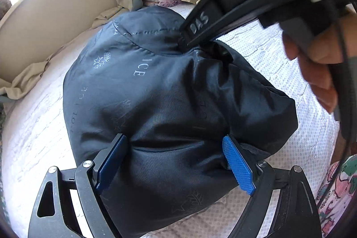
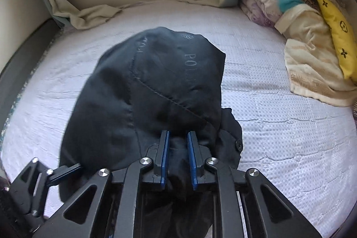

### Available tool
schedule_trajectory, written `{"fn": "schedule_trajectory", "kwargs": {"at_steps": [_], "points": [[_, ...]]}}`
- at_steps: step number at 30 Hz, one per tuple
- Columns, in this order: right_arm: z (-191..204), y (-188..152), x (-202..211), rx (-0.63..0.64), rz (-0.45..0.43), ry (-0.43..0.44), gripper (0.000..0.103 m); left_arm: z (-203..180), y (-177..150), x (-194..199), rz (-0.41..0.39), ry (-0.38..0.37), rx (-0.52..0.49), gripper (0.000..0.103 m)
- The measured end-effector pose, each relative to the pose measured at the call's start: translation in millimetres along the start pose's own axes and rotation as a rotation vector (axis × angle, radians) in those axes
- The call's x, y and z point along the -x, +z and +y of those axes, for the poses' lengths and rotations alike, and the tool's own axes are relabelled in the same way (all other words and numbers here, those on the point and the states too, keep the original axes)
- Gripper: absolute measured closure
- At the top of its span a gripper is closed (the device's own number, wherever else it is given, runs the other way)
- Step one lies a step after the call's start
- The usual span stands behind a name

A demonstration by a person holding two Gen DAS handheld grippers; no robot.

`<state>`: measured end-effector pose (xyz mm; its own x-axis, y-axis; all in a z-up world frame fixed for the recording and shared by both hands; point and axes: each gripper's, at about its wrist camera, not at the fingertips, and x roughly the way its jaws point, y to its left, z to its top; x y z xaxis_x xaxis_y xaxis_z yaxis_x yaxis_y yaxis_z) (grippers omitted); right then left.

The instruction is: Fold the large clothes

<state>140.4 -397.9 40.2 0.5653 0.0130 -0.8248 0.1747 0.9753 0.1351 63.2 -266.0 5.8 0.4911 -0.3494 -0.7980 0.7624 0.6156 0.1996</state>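
Two grippers work one dark jacket on the white mattress. Right gripper is clenched on a bunched fold. Left gripper straddles a puffed edge, jaws wide — only its camera shows the person's hand.

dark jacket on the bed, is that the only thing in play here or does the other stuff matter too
In play: dark jacket, right gripper pinching a fold of it, left gripper open astride it.

Lying about: stacked blankets, yellow pillow, beige sheet, mattress.
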Motion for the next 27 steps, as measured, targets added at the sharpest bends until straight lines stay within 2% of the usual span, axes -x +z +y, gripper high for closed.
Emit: {"fn": "schedule_trajectory", "kwargs": {"at_steps": [8, 15, 20, 24, 25, 26, 27], "points": [[-14.5, -5.1, -48.7, -0.041, 0.106, 0.015, 0.095, -2.8, 6.2, -9.5, 0.0, -0.011, -0.013, 0.013], [-15.4, -6.7, -81.3, -0.05, 0.142, -0.016, 0.099, -8.3, 14.3, -20.1, 0.007, 0.001, -0.04, 0.012], [-17.9, -4.5, -68.5, -0.088, 0.114, 0.014, 0.099, -5.4, 21.3, -22.0, 0.022, -0.004, -0.016, 0.01], [-23.4, 2.4, -31.4, -0.096, 0.071, 0.047, 0.093, -4.5, 24.2, -22.3, 0.032, -0.004, -0.011, 0.009], [-25.7, 2.5, -14.7, -0.1, 0.038, 0.057, 0.087, -4.3, 24.9, -22.3, 0.033, -0.002, -0.009, 0.009], [-29.1, 1.4, 0.0, -0.106, 0.007, 0.062, 0.076, -3.9, 25.6, -22.6, 0.035, 0.0, -0.005, 0.009], [-31.3, -0.4, 13.0, -0.109, -0.021, 0.066, 0.072, -2.9, 27.9, -24.2, 0.037, -0.002, -0.002, 0.009]]}}
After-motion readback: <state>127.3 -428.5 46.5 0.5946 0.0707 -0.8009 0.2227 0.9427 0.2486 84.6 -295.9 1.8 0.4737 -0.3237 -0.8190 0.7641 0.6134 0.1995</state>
